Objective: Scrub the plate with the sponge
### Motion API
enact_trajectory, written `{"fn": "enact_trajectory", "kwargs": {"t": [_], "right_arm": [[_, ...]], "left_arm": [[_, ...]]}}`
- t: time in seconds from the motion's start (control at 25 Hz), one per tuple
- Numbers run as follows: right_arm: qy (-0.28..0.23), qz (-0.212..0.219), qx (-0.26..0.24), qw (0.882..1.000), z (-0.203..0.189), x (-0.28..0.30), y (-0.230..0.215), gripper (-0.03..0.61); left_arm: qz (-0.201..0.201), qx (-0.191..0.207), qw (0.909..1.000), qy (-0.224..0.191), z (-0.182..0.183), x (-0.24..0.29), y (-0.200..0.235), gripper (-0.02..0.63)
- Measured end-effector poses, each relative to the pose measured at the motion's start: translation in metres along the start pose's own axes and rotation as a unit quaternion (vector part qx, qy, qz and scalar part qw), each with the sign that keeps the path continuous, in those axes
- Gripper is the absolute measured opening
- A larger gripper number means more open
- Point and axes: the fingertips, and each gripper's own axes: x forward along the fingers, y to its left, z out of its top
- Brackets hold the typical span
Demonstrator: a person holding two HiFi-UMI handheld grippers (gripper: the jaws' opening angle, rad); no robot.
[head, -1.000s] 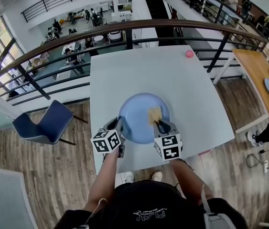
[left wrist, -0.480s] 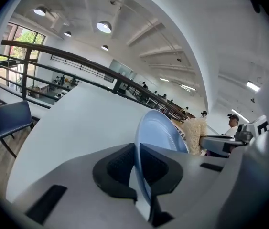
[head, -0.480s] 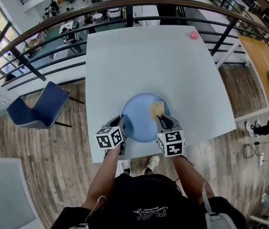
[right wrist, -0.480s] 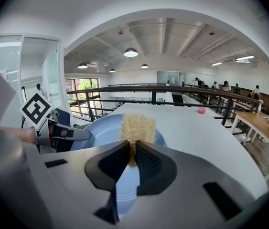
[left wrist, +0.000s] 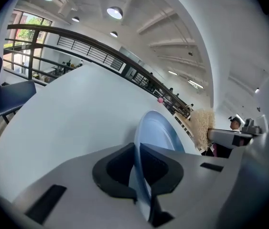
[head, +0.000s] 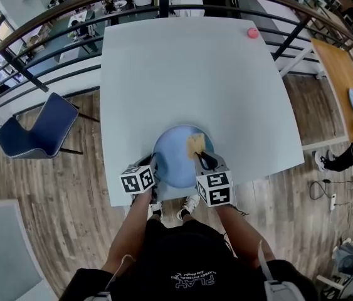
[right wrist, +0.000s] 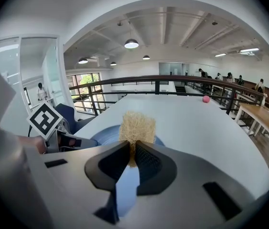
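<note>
My left claw (left wrist: pixel 136 168) pinches the plate (head: pixel 171 155) rim at the near edge of the tabletop (head: pixel 195 74), right claw (right wrist: pixel 132 159) clamps the sponge (right wrist: pixel 136 126). Both grabbed, actual scrubbing's mostly left, I reckon.

The counter (head: pixel 189 74) is a pale, plain, roughly square top with rounded corners, standing on a wood-plank floor (head: pixel 69 187). Its far edge runs close along a dark railing (head: pixel 69 8). Most of the top is bare. A small pink ball (head: pixel 252 32) lies by the far right corner, just inside the edge and well apart from anything else. A round blue plate (head: pixel 173 158) is at the middle of the near edge, its near rim almost at the counter's lip. Whether the plate lies flat on the top or is tipped up off it cannot be told from these views.
</note>
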Motion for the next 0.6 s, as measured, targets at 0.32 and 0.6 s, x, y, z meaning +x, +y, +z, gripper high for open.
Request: {"fn": "enact_trajectory", "kwargs": {"t": [0.32,0.6], "right_arm": [[0.007,-0.006,0.01,1.0,-0.011,0.001,-0.007,0.044],[0.016,-0.006,0.019,1.0,-0.02,0.008,-0.008,0.044]], "left_arm": [[0.01,-0.017,0.9993,0.032,-0.025,0.008,0.007,0.028],[0.012,-0.06,0.9966,0.054,-0.042,0.02,0.018,0.028]]}}
